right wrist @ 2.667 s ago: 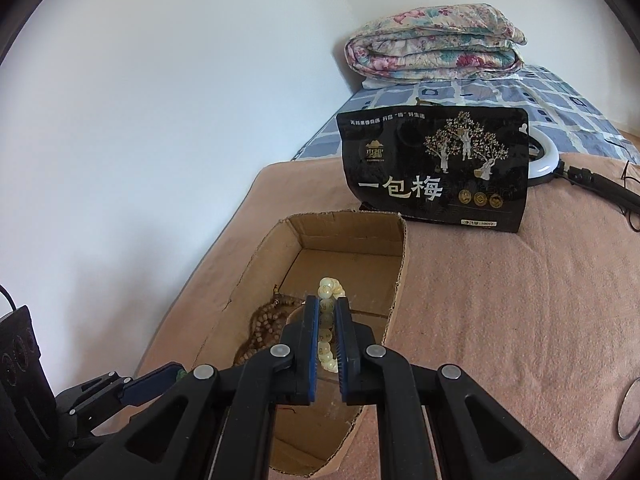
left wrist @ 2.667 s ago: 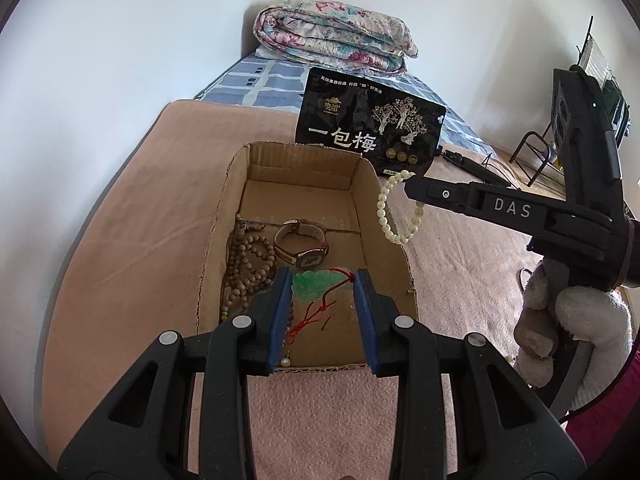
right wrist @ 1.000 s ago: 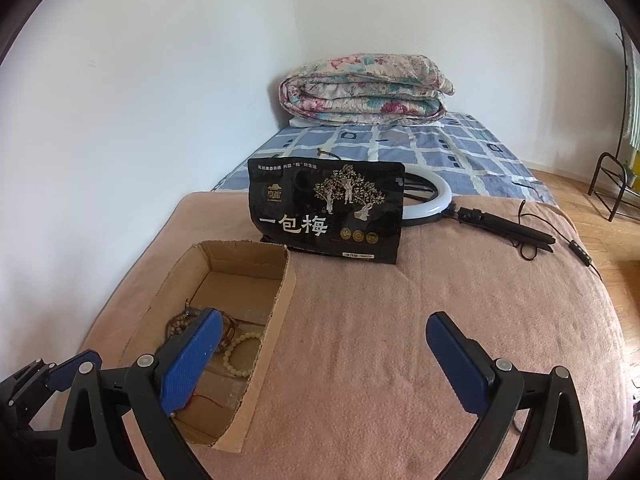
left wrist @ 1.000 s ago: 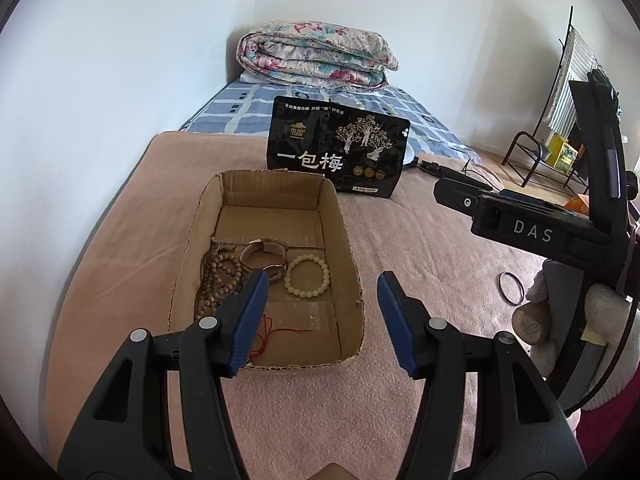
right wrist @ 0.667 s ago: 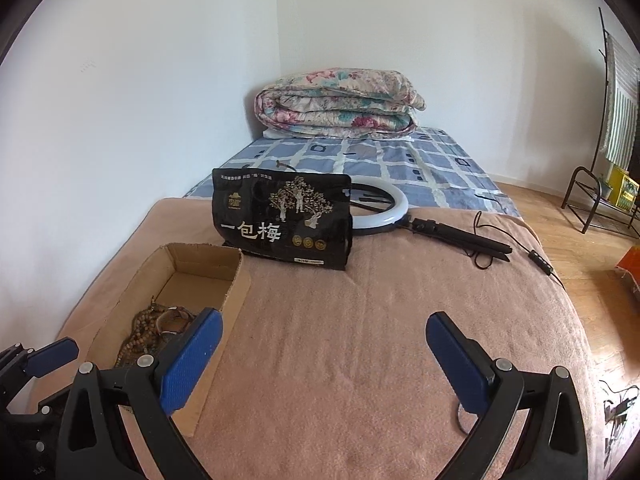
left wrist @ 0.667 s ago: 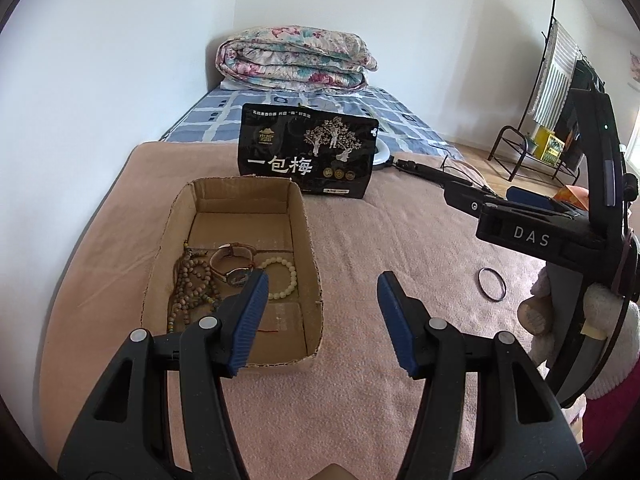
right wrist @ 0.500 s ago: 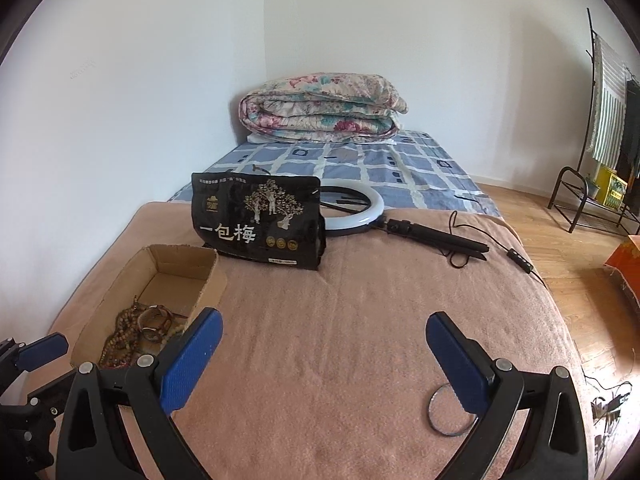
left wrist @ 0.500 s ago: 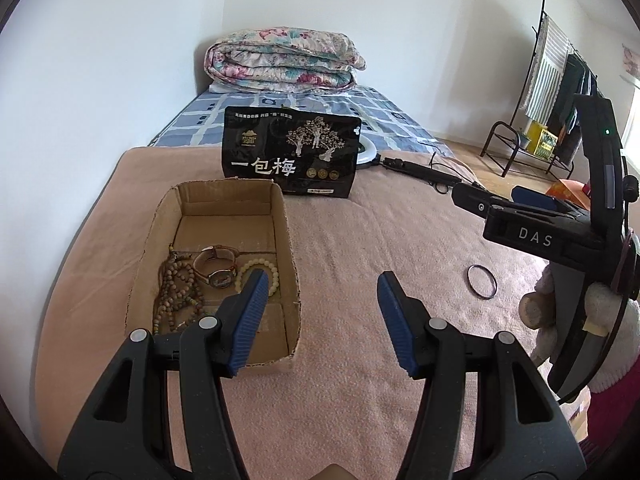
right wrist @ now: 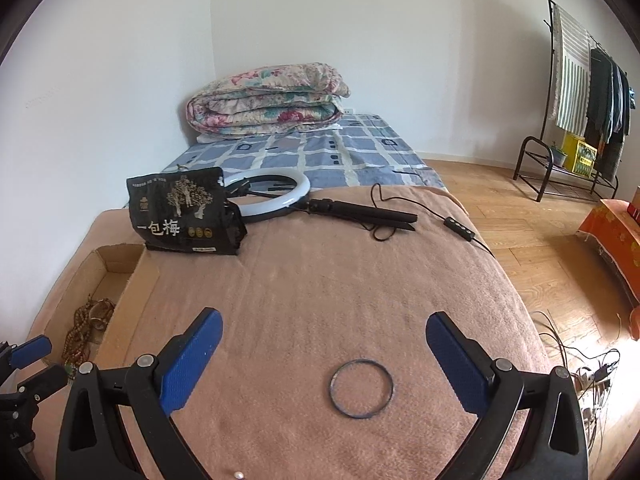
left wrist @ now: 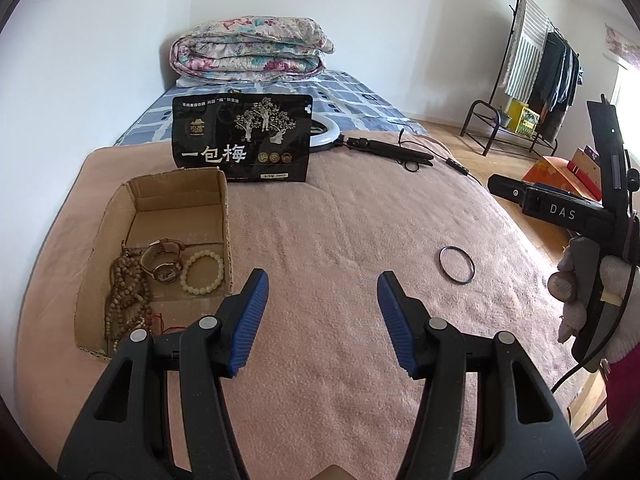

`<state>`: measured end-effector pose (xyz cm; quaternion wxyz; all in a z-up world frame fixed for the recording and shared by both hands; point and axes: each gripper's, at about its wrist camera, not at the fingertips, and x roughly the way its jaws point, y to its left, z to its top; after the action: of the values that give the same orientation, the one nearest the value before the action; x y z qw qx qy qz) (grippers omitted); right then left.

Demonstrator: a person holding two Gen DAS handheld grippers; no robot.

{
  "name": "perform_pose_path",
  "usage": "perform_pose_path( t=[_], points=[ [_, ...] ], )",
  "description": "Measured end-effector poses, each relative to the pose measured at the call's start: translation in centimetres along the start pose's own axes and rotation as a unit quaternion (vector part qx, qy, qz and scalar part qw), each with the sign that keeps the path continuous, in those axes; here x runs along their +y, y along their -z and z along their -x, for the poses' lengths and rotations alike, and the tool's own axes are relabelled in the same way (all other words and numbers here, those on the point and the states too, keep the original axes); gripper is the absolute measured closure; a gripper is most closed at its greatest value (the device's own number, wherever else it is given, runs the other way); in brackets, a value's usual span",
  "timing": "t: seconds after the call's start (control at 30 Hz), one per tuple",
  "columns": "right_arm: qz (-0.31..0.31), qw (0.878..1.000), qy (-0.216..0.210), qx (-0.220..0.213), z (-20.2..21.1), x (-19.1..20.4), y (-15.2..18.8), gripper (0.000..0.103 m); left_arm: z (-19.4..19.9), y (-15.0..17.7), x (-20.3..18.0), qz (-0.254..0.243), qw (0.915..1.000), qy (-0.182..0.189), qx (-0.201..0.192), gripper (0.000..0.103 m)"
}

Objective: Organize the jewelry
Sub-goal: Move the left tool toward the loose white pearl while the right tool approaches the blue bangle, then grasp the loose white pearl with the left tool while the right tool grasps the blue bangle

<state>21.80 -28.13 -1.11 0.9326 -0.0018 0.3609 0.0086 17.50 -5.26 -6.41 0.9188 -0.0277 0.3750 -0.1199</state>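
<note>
A cardboard box (left wrist: 100, 236) sits on the pink blanket at the left and holds a brown bead string (left wrist: 127, 292), a watch (left wrist: 162, 262) and a pale bead bracelet (left wrist: 202, 272). The box (right wrist: 138, 280) also shows at the left of the right wrist view. A thin dark bangle (right wrist: 362, 388) lies flat on the blanket, also in the left wrist view (left wrist: 457, 264). My right gripper (right wrist: 324, 356) is open wide, just before the bangle. My left gripper (left wrist: 322, 320) is open and empty, right of the box. A small pearl (right wrist: 238, 474) lies at the bottom edge.
A black snack bag (left wrist: 242, 138) stands behind the box. A ring light with stand and cable (right wrist: 320, 200) lies further back. A folded quilt (right wrist: 268, 100) rests on the bed. A clothes rack (right wrist: 580, 120) stands at the right on the wood floor.
The right gripper let the pale bracelet go into the box and opened wide. Both grippers drew back and swung right, and the bangle came into view.
</note>
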Motion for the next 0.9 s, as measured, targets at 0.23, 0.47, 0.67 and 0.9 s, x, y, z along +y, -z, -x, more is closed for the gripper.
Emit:
perform_pose_path(
  t=[0.23,0.47,0.67,0.9],
  points=[
    [-0.024,0.999,0.009,0.032,-1.1,-4.6,1.2,0.000,-1.3,1.0,-2.2,-0.017,0.9994,0.022,0.018,0.045],
    [-0.039,0.997,-0.005,0.068,-2.9,-6.9,2.9,0.000,-3.2,2.7,-4.5,-0.034,0.9970,0.052,0.047,0.045],
    [-0.026,0.996,-0.025,0.087,-4.4,-7.0,4.3,0.000,-4.9,4.8,-7.0,-0.062,0.9930,0.068,0.074,0.045],
    [-0.012,0.993,-0.059,0.100,-6.2,-6.8,6.1,0.000,-6.5,7.0,-9.0,-0.088,0.9878,0.083,0.098,0.054]
  ],
)
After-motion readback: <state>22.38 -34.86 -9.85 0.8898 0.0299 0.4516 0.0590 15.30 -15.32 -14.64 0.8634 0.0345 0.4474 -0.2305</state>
